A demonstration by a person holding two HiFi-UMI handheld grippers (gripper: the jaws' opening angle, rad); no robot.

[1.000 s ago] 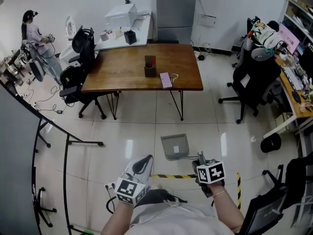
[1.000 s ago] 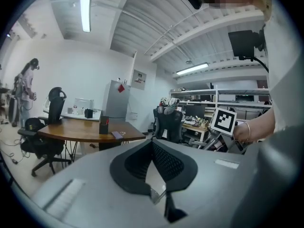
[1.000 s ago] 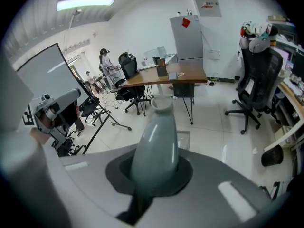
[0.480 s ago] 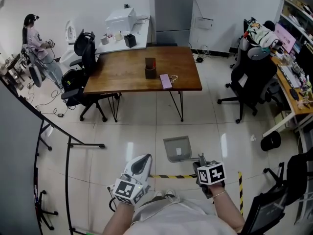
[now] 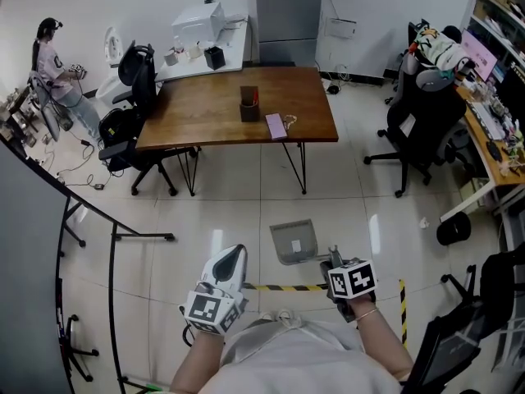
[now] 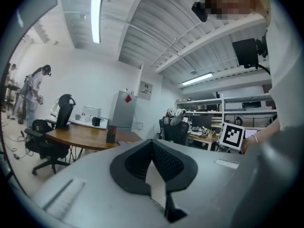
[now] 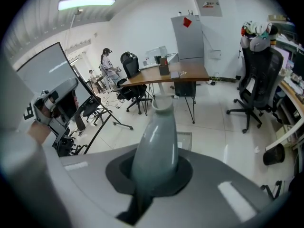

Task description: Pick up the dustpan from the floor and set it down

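Clenching the dustpan [image 5: 294, 240], right gripper [image 5: 332, 262] hovers over open floor [image 5: 238, 220]; left gripper [image 5: 232, 260] closed, empty.

Office count: one dustpan [image 5: 294, 238] and two grippers, a left gripper [image 5: 230, 263] and a right gripper [image 5: 335, 263], over a tiled floor [image 5: 221, 216] marked with two yellow-and-black tape strips [image 5: 287, 287]. Behind them stand one wooden table [image 5: 197, 117] carrying one dark pen cup [image 5: 248, 105] and one pink notebook [image 5: 276, 126], one white desk [image 5: 230, 56] with one printer [image 5: 199, 21], and one tall grey cabinet [image 5: 287, 11]. Three black chairs [image 5: 422, 125] sit near the table, two at its left end and one to its right, and one person [image 5: 51, 60] stands at far left.
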